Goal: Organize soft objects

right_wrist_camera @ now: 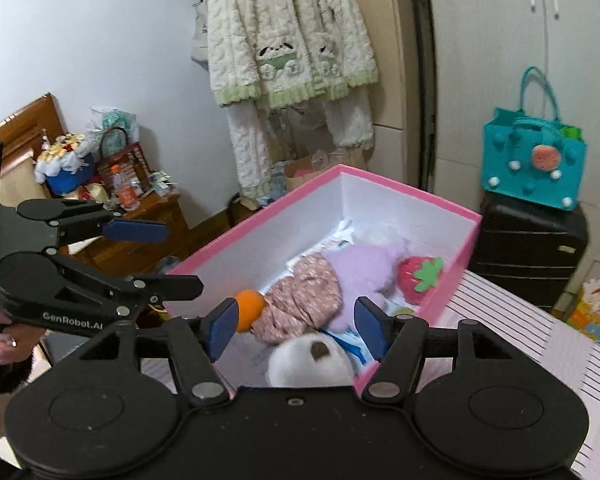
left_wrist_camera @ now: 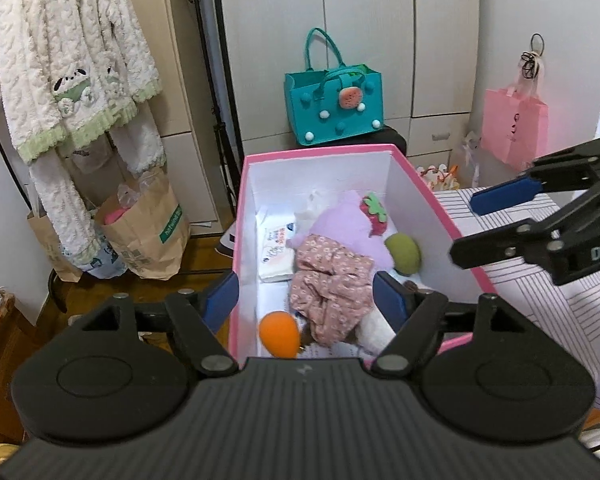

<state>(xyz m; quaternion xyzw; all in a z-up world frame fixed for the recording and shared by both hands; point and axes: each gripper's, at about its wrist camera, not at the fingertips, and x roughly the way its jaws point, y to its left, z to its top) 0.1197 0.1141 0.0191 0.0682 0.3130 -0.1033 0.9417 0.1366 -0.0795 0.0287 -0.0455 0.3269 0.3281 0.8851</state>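
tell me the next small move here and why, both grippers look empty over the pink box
Probably lift both clear of the pink box and look for another soft item outside it. The left gripper and right gripper both stand open with nothing between the pads, and the floral cloth, purple plush and strawberry toy already lie inside.

bright indoor light, fisheye-bent edges, slight motion blur, soft shadows.
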